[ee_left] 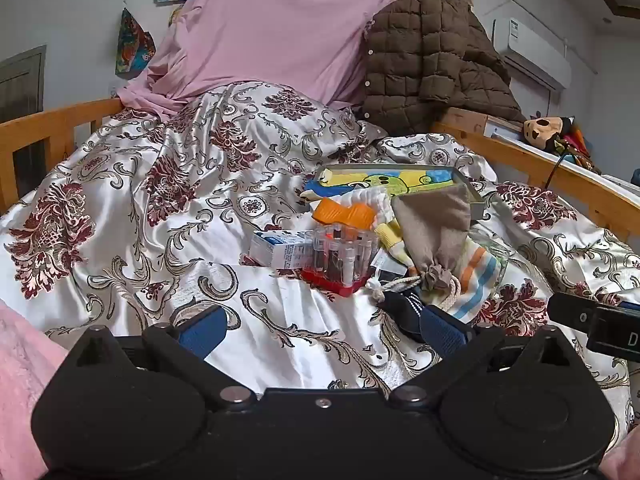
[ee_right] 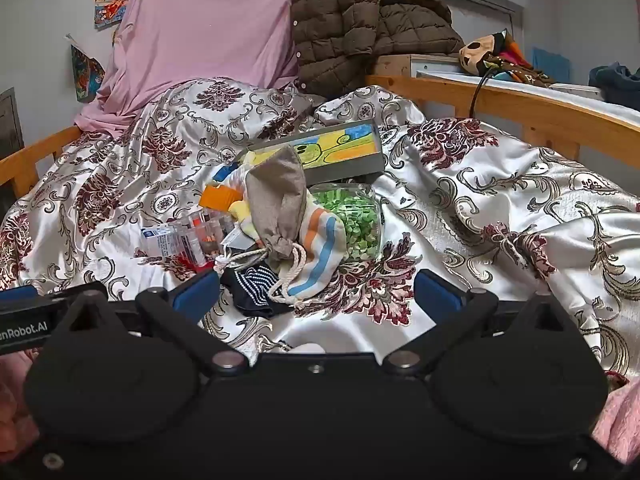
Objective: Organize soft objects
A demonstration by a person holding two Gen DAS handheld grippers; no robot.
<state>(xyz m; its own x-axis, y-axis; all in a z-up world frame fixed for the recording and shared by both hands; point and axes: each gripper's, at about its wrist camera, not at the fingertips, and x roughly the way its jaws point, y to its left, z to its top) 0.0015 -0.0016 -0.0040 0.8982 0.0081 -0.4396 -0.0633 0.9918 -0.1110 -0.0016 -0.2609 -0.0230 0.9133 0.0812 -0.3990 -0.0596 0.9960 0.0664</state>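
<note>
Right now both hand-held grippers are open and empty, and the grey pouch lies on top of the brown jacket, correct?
Not quite. The grey pouch lies in the clutter on the bedspread; the right wrist view shows it. The brown jacket is behind. Both grippers are open and empty.

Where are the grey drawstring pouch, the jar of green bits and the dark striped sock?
grey drawstring pouch (ee_right: 278, 204): right wrist view, middle of its body.
jar of green bits (ee_right: 354, 224): right wrist view, glass side.
dark striped sock (ee_right: 252, 284): right wrist view, striped part.
</note>
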